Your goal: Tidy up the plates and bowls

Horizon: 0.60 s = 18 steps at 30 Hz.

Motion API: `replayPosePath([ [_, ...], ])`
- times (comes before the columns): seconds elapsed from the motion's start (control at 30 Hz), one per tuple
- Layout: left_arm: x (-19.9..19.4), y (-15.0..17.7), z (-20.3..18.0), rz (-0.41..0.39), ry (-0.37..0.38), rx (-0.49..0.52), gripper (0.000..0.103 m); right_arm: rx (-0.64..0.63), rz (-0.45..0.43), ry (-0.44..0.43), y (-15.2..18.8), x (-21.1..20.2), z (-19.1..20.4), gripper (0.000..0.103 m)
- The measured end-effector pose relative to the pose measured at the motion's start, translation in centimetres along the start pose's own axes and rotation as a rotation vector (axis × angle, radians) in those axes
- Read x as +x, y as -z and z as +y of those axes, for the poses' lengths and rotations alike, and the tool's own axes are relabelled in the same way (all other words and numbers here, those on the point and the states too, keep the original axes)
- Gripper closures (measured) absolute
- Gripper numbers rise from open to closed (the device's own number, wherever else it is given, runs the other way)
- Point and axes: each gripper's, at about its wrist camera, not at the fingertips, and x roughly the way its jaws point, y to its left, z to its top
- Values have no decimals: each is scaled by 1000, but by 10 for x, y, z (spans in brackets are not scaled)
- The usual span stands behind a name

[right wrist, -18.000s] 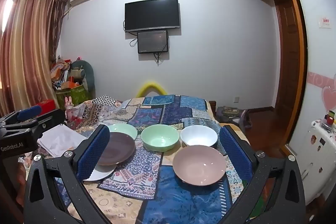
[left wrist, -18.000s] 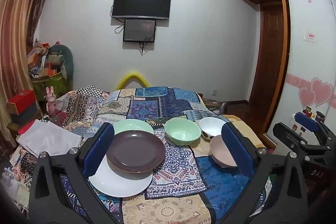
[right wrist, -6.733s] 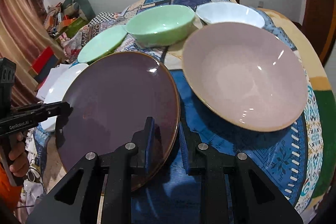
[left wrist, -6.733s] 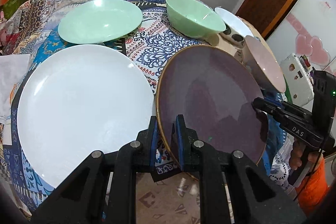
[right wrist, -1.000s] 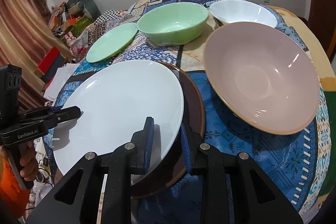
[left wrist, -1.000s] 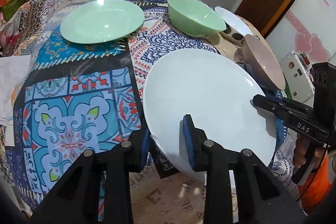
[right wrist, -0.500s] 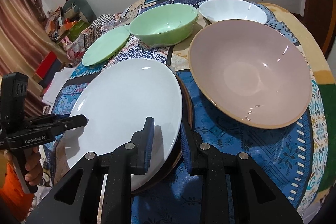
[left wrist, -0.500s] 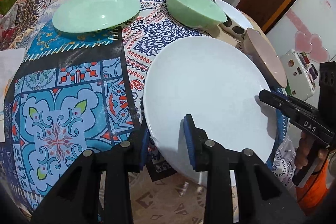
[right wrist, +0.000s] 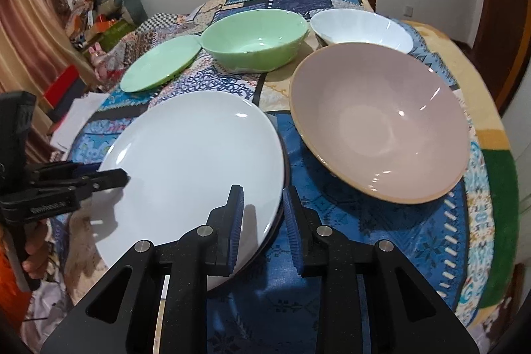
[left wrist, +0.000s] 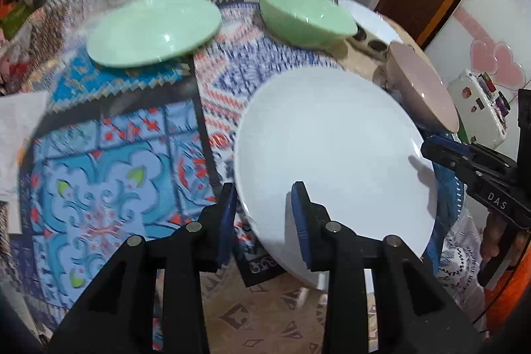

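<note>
Patchwork cloth point(right wrist: 381, 254) covers the surface. White plate point(right wrist: 192, 161) lies flat atop a dark plate point(right wrist: 283, 175), of which only a rim sliver shows. Left gripper point(left wrist: 264, 214) and right gripper point(right wrist: 262, 214) straddle opposite rim edges, jaws parted, not clamped. Pink bowl point(right wrist: 381, 121) sits just beside. Left view is blurred.
</note>
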Motion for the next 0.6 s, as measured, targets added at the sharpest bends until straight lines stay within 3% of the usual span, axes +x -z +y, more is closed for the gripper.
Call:
replayPosePath([
  [0.1, -17, -3, 2, -52, -43, 28, 64, -8, -22, -13, -7, -6, 4, 79],
  [0.37, -63, -31, 37, -217, -183, 28, 33, -65, -97, -79, -45, -8, 33, 78],
  [0.53, -75, -61, 80, -276, -228, -34, 20, -154, -136, -81, -72, 8, 62, 66],
  [0.6, -73, -70, 99, -275, -222, -61, 19, -174, -132, -93, -81, 17, 71, 63],
])
